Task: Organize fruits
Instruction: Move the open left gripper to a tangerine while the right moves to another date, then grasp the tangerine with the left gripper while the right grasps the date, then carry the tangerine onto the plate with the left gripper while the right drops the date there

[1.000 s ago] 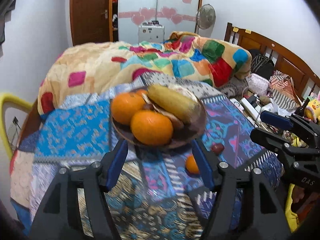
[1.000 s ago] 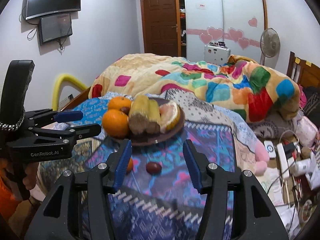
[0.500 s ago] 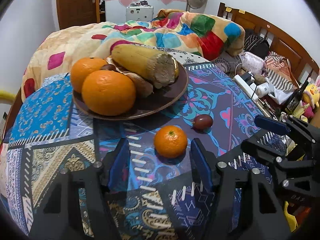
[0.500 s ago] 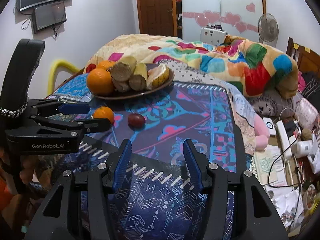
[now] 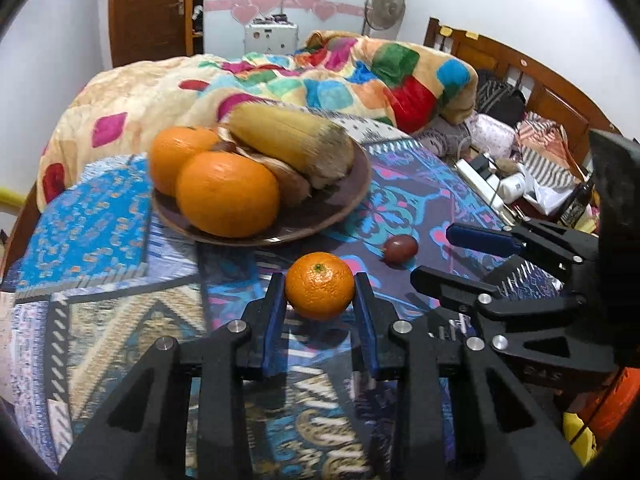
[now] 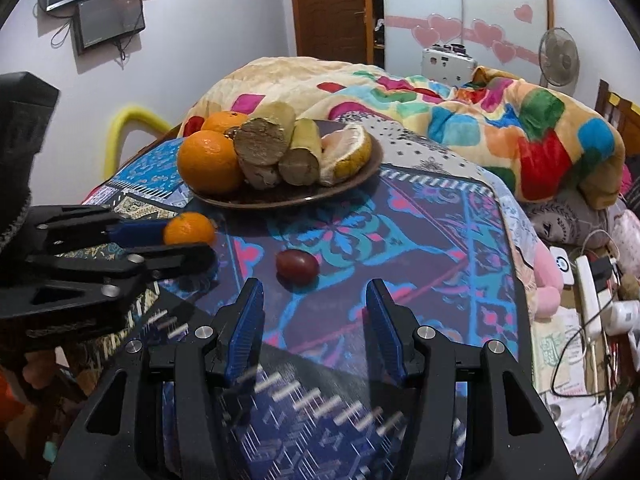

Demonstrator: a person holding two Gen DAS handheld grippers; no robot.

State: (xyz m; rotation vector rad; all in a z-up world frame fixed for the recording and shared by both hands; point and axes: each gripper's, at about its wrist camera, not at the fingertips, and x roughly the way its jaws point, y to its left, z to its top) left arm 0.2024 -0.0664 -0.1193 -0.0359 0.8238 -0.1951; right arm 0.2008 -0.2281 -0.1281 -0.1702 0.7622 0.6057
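Note:
A small orange lies on the patterned cloth, and my left gripper is shut on it, a blue pad on each side; the orange also shows in the right wrist view. A dark red fruit lies on the cloth just ahead of my right gripper, which is open and empty. The same red fruit shows in the left wrist view. A brown plate behind holds two big oranges, corn cobs and a pomelo piece.
A colourful blanket is heaped behind the plate. A power strip and cables lie off the table's right edge. A yellow chair back stands at the left. The bed headboard is at the far right.
My left gripper has moved forward and closed its pads on the small orange. My right gripper has come closer to the dark red fruit and stays open.

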